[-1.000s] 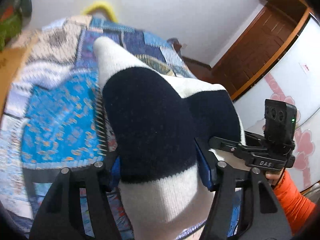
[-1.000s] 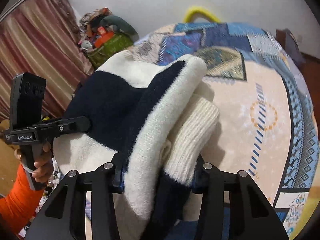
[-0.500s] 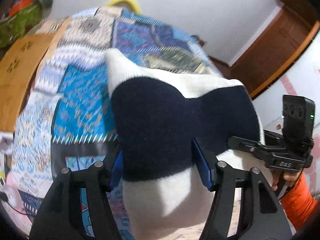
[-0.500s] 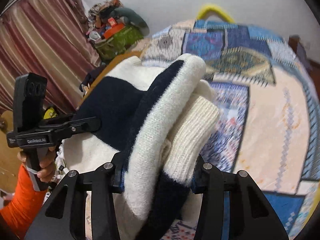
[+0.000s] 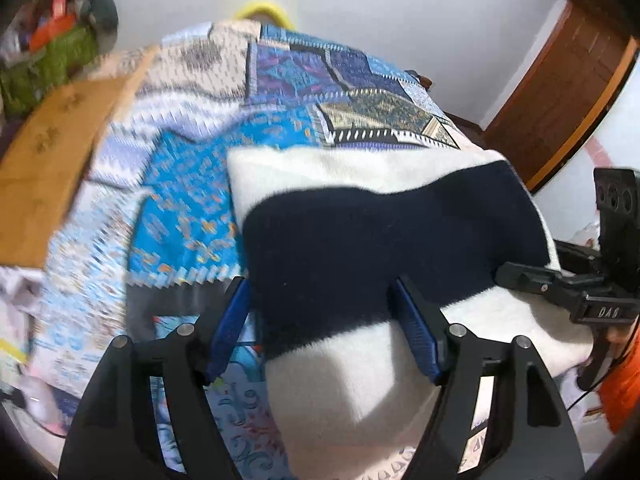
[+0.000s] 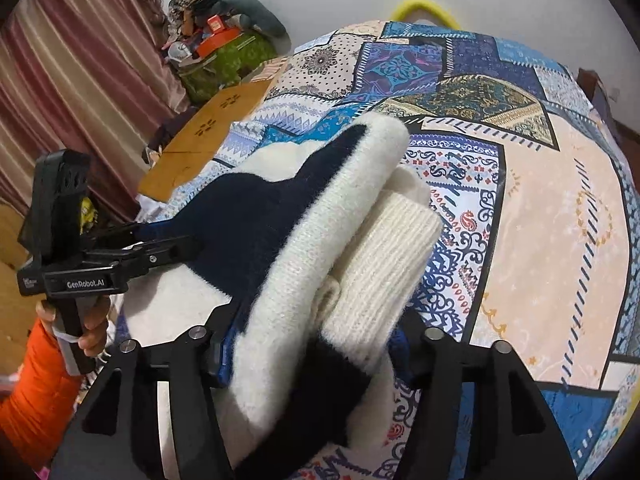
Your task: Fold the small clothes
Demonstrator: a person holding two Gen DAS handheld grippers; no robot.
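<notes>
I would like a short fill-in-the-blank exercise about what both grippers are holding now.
1. Both grippers, left gripper and right gripper, are shut on the same folded ____.
2. The sweater is cream white with a wide ____ band.
3. Below it lies a patchwork ____.
4. The person's sleeve is ____.

Missing words: sweater; navy; bedspread; orange

the sweater [image 5: 384,240] was fluffy, white with a wide dark blue stripe. it was folded into thick layers, its ribbed white edge [image 6: 384,264] tucked inside, held up above the patchwork bed.
</notes>
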